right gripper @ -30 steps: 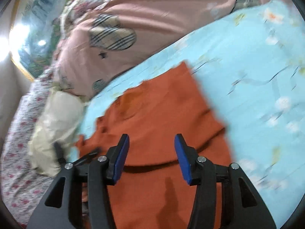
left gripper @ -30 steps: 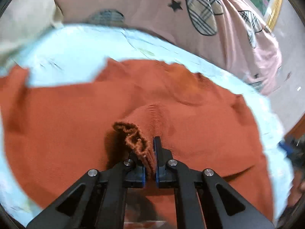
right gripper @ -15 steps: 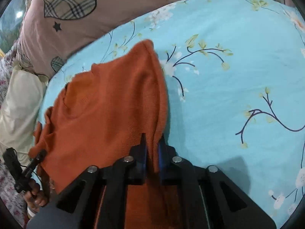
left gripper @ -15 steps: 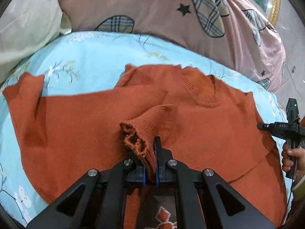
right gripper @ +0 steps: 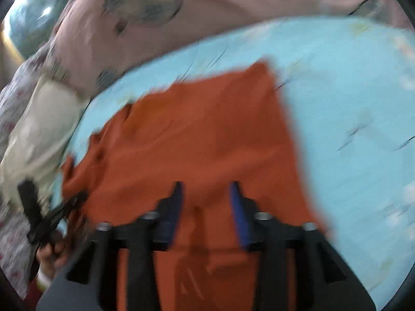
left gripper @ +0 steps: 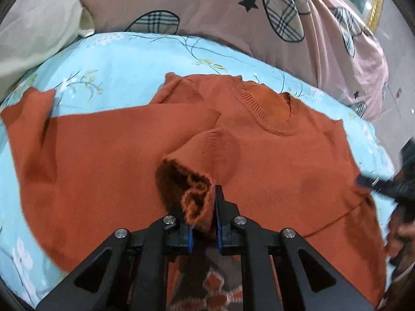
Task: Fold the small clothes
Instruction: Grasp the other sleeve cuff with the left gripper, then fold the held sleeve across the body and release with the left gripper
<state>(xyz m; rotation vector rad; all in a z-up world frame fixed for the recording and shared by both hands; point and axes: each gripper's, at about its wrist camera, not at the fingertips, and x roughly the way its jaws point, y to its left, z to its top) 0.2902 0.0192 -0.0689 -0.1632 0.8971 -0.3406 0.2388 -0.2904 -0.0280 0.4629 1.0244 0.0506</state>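
**A:** What is on the bed?

**B:** A rust-orange knit sweater (left gripper: 272,160) lies spread across a light blue floral bedsheet (left gripper: 124,59), its ribbed neckline toward the head of the bed, where a pink quilt with plaid hearts (left gripper: 207,7) and a cream pillow (left gripper: 33,26) are piled. One sleeve is folded across the chest.

**A:** What are the two claws doing?

**B:** The left claw (left gripper: 203,220) is clamped on the sleeve cuff (left gripper: 192,194), which bunches up between its blue pads and is raised a little off the sweater's body. The right claw (right gripper: 206,207) hovers low over the sweater's other side with its fingers apart and nothing between them. That view is blurred, so I cannot tell whether it touches the knit.

**A:** How should this step go?

**B:** My judgement: the sleeve fold is in hand. Carry the cuff straight across so the sleeve lies flat on the chest without a twist, lower it before parting the fingers, and let the free claw press the body down so the knit does not drag. The cuff is soft and crumpled; a sudden release would likely leave it curled.
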